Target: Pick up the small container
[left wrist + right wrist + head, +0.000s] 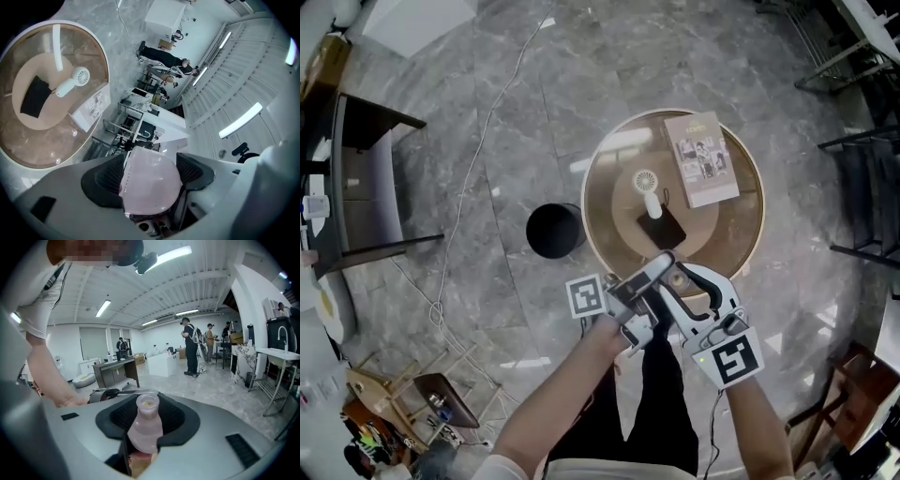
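Observation:
The small container is a pale pink bottle (pixel 145 427) with an open neck. My right gripper (pixel 146 420) is shut on it, and the bottle stands upright between the black pads. My left gripper (pixel 150 174) is shut on a pink translucent domed cap (pixel 151 180) that fills the gap between its pads. In the head view the left gripper (pixel 652 274) and the right gripper (pixel 686 278) are held close together in the air, over the near edge of the round table (pixel 748 246). The bottle and cap are hidden there behind the gripper bodies.
On the round brown table lie a white hand fan (pixel 649 187), a black pouch (pixel 661 228) and a booklet (pixel 703 157). A black bin (pixel 555 230) stands on the marble floor left of the table. People (pixel 191 348) stand far off in the room.

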Tool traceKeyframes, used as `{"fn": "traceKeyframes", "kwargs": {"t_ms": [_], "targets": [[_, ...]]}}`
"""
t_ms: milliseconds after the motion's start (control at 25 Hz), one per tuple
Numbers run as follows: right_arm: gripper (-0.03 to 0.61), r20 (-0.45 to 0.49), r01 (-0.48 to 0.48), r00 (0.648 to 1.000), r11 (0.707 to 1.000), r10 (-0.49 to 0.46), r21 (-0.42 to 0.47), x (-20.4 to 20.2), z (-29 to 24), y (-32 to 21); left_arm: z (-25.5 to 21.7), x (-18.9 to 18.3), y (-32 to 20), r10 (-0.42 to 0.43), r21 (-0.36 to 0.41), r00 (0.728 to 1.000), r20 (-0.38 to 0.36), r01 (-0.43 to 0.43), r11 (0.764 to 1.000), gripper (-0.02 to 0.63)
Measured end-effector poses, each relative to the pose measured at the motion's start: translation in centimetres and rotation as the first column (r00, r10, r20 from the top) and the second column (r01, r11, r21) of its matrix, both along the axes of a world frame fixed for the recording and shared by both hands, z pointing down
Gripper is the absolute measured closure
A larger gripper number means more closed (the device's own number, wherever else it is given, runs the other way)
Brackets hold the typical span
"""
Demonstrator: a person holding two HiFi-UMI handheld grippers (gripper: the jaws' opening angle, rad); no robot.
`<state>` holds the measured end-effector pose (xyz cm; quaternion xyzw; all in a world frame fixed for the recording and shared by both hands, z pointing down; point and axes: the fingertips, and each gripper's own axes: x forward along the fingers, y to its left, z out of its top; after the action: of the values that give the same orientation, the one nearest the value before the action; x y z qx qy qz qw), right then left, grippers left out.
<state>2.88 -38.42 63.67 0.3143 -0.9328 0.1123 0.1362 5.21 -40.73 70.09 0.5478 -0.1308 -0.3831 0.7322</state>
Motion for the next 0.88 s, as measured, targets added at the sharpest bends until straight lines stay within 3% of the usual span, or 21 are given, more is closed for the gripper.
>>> {"fn": "traceKeyframes", "kwargs": {"t_ms": [400,880], "targets": [[0.428,0.025,-0.062,0.998,0.997,0.061,0.054,-1.3,-15.0,4.4,-15.5,-1.3,4.3,0.094,0.018,0.996,-0.003,-0.094,0.995,0.25],[0.428,0.015,-0.179,0.984,0.983,0.178,0.046,-1.1,-26.1,13.6,-26.8,-1.1,13.5,0.231,0.064,0.973,0.015,-0.231,0.971,0.25]]}}
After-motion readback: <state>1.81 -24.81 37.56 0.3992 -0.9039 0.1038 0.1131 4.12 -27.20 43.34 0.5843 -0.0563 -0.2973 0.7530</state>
